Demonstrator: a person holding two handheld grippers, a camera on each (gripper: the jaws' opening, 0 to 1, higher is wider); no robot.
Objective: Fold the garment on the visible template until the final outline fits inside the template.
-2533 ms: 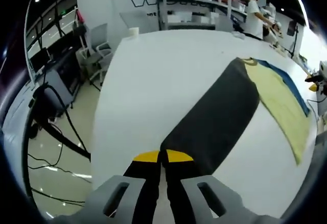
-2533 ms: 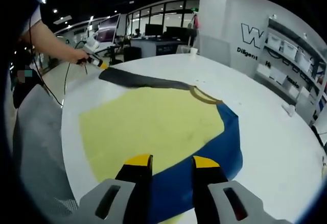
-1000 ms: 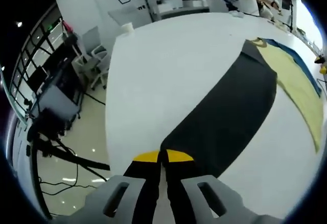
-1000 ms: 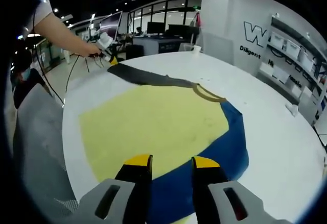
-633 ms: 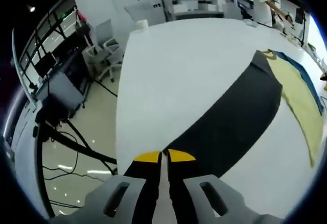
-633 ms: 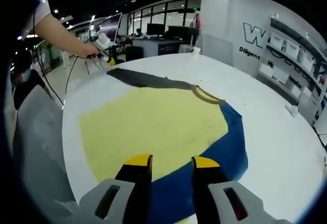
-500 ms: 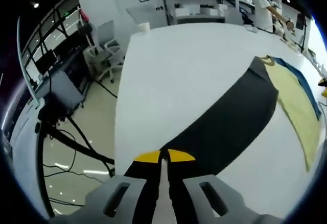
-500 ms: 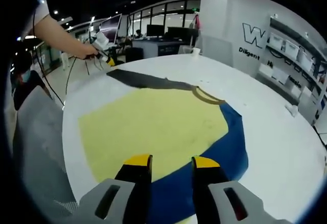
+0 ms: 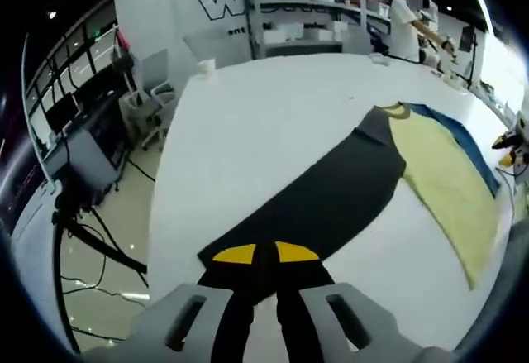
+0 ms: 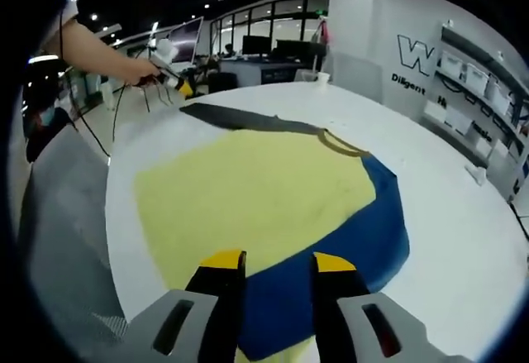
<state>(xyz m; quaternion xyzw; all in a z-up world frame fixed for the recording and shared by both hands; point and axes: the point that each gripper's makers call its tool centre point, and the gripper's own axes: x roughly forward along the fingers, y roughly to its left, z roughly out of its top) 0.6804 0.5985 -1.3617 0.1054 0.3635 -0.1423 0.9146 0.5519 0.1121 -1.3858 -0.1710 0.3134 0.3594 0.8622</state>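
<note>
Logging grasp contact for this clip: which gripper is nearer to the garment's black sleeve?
Left. The left gripper has its jaws shut on the end of the black sleeve. The right gripper hovers open over the blue panel, across the yellow body from that sleeve.

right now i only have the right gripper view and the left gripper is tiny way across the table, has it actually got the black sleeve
Observer: Yes. In the left gripper view the left gripper has its jaws closed together on the end of the black sleeve.
Operator: is the sleeve bunched or smooth from there
Observer: It looks smooth. It runs as one even band from the jaws up to the collar, across the white table.
Operator: how near the table edge is that end
Observer: Close. In that view the table's edge passes just left of the jaws, with the floor beyond it.
</note>
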